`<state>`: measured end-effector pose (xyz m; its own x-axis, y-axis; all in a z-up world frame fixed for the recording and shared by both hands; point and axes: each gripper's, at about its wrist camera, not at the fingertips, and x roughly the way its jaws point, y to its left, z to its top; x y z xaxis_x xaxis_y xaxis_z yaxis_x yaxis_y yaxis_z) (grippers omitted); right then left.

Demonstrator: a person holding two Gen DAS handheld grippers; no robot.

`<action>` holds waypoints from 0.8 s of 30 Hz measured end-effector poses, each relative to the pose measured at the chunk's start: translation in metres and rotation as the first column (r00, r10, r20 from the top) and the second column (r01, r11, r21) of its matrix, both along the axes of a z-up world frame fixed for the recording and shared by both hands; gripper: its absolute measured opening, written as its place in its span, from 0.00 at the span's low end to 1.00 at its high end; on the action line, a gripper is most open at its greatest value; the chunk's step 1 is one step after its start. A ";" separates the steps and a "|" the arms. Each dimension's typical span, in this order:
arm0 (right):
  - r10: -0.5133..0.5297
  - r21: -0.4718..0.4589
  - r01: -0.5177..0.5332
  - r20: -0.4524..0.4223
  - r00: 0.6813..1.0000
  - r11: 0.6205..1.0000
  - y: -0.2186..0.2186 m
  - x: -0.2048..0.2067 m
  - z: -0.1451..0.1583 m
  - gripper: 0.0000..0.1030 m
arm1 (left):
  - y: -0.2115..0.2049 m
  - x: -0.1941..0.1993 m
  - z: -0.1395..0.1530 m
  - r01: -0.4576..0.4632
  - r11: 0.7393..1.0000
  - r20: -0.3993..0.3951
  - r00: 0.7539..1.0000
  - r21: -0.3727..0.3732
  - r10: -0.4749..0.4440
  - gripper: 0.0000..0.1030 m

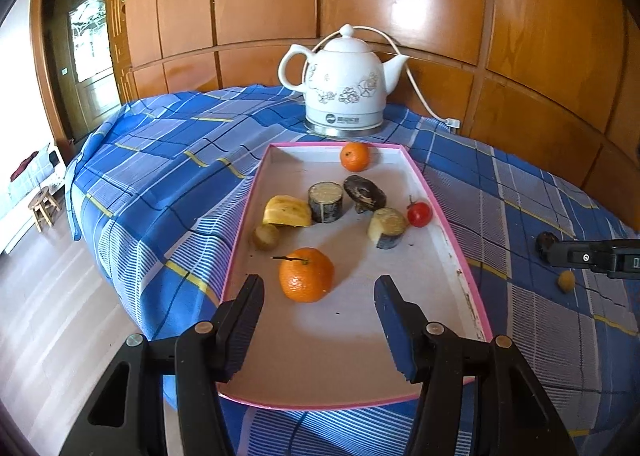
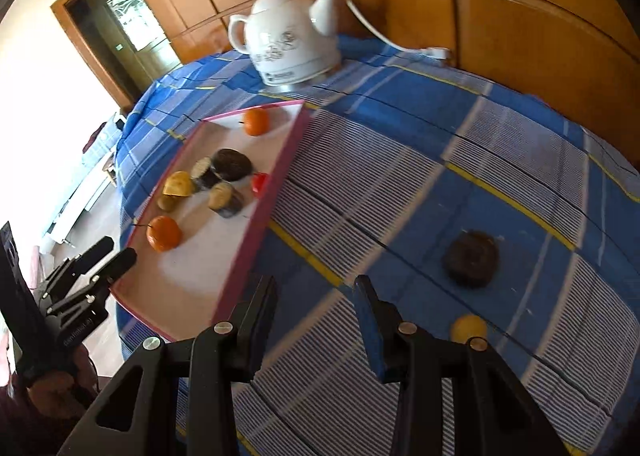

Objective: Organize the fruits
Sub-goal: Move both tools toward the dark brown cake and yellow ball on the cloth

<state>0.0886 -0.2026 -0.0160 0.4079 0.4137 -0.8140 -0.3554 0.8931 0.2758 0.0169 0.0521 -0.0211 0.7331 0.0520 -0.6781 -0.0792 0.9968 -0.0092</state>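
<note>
Left claw [image 1: 318, 298] released, nothing between its fingers, hovering over the near end of the pink-rimmed tray [image 1: 440, 192]; a stemmed mandarin [image 1: 306, 275] lies just ahead of it. Further in: a yellow fruit piece [image 1: 287, 211], a cherry tomato [image 1: 419, 214], a second mandarin [image 1: 355, 156]. Right claw [image 2: 316, 306] released, empty, above the blue checked counter [image 2: 400, 184] beside the tray. A dark round fruit [image 2: 472, 258] and a small yellow fruit [image 2: 469, 328] lie on the cloth near it. White kettle [image 2: 288, 44] behind.

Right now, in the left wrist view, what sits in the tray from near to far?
Big orange → small brown fruit → yellow piece → dark mushroom → far orange.
</note>
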 end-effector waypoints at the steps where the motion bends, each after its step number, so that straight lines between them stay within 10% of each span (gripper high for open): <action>1: -0.006 -0.006 0.006 0.002 1.000 1.000 -0.004 -0.001 0.000 0.39 | -0.002 0.000 0.000 0.006 1.000 0.000 1.000 0.003 -0.006 0.57; 24: -0.084 -0.101 0.089 0.054 0.995 0.991 -0.059 -0.012 0.008 0.39 | -0.015 -0.001 0.001 0.039 0.999 -0.004 0.999 0.004 -0.039 0.57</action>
<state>0.0763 -0.2611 -0.0080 0.4790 0.2903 -0.8284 -0.2868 0.9437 0.1649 0.0160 0.0371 -0.0198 0.7321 0.0265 -0.6806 -0.0403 0.9992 -0.0044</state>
